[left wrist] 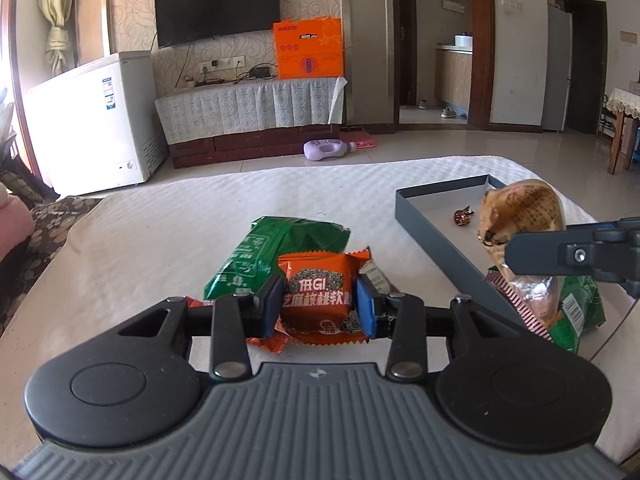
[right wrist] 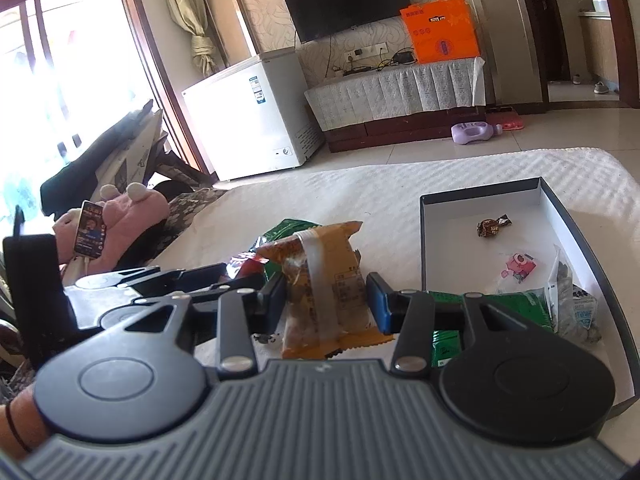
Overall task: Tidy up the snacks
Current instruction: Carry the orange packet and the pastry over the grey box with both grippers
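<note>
Two grippers: left gripper (left wrist: 318, 306) grasps one orange packet (left wrist: 316, 300); right gripper (right wrist: 326, 300) grasps one tan packet (right wrist: 320, 280). One tray (right wrist: 568, 220) at two o'clock on the white-clothed table (left wrist: 160, 240).

The orange snack packet (left wrist: 320, 300) is glossy film, crinkled at its sealed ends — so is the green packet (left wrist: 276, 248) behind it. The table cover (left wrist: 160, 240) looks a matt, quilted white cloth. The box (right wrist: 560, 216) at its right edge — smooth matt card.

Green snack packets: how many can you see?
2. One green packet lies just behind the orange packet in the left gripper; the other green packet sits at the grey box's near end, below the right gripper. More may be hidden.
</note>
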### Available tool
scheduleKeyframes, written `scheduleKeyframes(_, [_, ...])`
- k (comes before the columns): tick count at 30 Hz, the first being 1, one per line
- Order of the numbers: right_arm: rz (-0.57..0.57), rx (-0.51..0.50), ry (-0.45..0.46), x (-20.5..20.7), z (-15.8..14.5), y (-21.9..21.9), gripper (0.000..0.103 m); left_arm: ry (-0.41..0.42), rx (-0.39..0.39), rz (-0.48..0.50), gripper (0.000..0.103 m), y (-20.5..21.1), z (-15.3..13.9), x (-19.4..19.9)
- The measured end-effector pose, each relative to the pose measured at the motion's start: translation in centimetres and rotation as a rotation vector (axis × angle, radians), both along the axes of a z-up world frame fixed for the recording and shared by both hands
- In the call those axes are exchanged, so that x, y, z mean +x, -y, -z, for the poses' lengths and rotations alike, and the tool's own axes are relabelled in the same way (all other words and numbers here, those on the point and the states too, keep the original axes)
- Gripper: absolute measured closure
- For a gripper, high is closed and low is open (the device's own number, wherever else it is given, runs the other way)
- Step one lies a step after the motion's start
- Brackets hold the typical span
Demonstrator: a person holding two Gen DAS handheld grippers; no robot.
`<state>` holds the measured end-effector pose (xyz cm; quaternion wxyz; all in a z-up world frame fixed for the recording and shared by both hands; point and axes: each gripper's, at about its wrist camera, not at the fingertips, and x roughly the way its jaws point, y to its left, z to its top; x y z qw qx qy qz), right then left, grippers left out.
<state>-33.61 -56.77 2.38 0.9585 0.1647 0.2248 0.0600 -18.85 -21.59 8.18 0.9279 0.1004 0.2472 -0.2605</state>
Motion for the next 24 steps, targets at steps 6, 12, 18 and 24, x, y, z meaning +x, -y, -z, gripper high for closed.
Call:
scheduleKeyframes(6, [0.016, -0.003, 0.002, -0.3, -0.1, 0.7, 0.056, 0.006, -0.007, 0.031, 0.058, 1.7, -0.2, -0.5])
scheduleKeyframes(12, [0.043, 0.003, 0.016, -0.8, -0.3, 1.8, 0.056, 0.010, -0.015, 0.054, 0.058, 3.3, -0.2, -0.7])
scheduleKeyframes(18, [0.078, 0.011, 0.028, -1.4, -0.5, 3.1, 0.056, 0.014, -0.025, 0.063, 0.059, 4.2, -0.3, -0.4])
scheduleKeyframes(24, [0.111, 0.023, 0.038, -1.9, -0.5, 4.2, 0.056, 0.012, -0.052, 0.076, 0.059, 4.8, -0.5, -0.2])
